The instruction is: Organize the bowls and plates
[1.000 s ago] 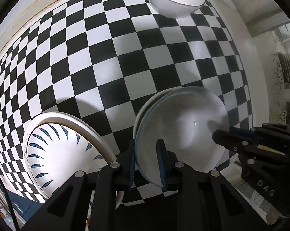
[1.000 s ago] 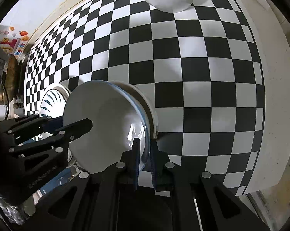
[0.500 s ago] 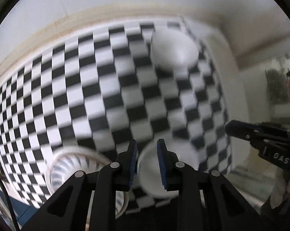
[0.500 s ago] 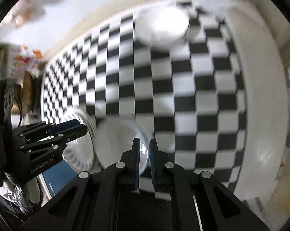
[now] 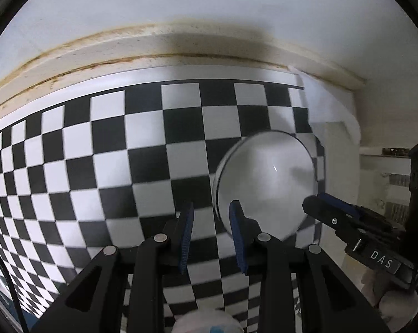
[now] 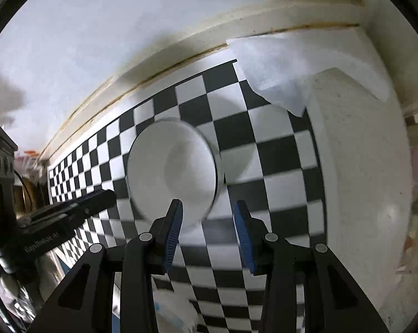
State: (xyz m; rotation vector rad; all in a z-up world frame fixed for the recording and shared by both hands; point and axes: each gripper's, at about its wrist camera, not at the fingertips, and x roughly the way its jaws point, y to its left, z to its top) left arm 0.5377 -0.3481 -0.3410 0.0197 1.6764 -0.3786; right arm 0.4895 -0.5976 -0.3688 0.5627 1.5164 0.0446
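Observation:
A white bowl with a thin dark rim [image 5: 264,183] stands on the black-and-white checkered surface [image 5: 98,152] near its far right corner. It also shows in the right wrist view [image 6: 175,174]. My left gripper [image 5: 210,236] is open and empty, just short of the bowl's left rim. My right gripper [image 6: 207,230] is open and empty, just short of the bowl's near right side. The right gripper also shows in the left wrist view [image 5: 347,216], to the right of the bowl. The left gripper shows in the right wrist view [image 6: 70,211], to the left of the bowl.
A white wall [image 5: 209,14] with a stained ledge [image 5: 181,47] closes the far side. A white cloth [image 6: 292,63] lies over the far right corner. A plain white counter strip [image 6: 361,166] runs along the right edge of the checkered surface.
Both grippers let go of the plates and opened. They rose and moved forward to the far white bowl. The plates are out of view now.

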